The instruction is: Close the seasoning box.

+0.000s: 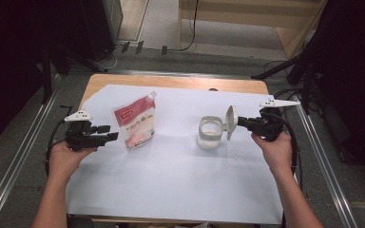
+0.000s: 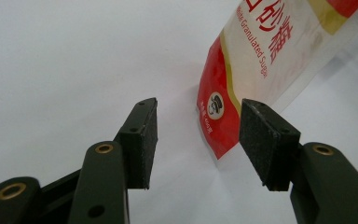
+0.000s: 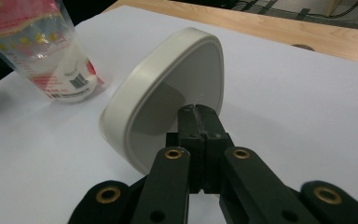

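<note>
One white lid (image 1: 230, 122) stands on edge, lifted off and just to the 3 o'clock side of the one open white container (image 1: 208, 133) — the right gripper (image 1: 240, 122) has its jaws pressed together on a tab at the lid's face, as the right gripper view shows. One sugar pouch (image 1: 135, 122) stands upright, long axis vertical, at 3 o'clock from the left gripper (image 1: 113, 134), the nearer one — its jaws spread, nothing between them. The likely next move is grasping that pouch.
</note>
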The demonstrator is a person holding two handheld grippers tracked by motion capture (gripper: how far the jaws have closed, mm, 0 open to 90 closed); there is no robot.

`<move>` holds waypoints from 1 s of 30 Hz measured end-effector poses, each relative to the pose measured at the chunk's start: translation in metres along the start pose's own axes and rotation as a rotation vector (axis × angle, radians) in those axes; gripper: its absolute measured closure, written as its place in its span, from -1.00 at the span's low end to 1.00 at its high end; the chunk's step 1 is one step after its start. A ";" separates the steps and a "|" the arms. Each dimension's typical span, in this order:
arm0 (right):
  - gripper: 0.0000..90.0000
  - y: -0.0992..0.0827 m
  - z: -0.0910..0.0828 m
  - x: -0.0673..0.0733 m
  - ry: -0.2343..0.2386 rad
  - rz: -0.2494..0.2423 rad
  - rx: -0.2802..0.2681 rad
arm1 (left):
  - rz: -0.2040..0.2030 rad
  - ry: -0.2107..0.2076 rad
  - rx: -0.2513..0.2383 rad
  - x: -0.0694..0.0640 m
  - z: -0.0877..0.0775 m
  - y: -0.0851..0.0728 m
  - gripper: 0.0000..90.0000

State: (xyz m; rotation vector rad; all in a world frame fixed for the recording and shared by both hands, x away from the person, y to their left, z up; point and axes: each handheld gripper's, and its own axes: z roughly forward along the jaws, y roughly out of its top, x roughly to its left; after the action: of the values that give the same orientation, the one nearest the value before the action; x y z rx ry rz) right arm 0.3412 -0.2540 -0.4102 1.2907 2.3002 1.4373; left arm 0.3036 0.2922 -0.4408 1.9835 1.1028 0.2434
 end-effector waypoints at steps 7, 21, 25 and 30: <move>1.00 0.001 0.007 0.009 0.013 -0.009 -0.001 | -0.003 0.002 0.001 0.000 0.001 0.000 0.07; 0.91 0.005 0.019 0.031 0.047 -0.074 0.009 | -0.002 -0.003 0.012 0.000 0.003 -0.001 0.07; 0.63 0.004 0.016 0.027 0.031 -0.082 0.005 | 0.001 0.007 0.014 -0.001 0.003 0.000 0.07; 0.48 0.001 0.013 0.021 0.022 -0.068 0.005 | 0.010 0.004 0.020 0.000 0.005 -0.001 0.06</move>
State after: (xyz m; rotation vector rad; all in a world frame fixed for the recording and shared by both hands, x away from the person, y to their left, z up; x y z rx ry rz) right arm 0.3352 -0.2302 -0.4104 1.1913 2.3389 1.4328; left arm 0.3054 0.2893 -0.4442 2.0071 1.1025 0.2425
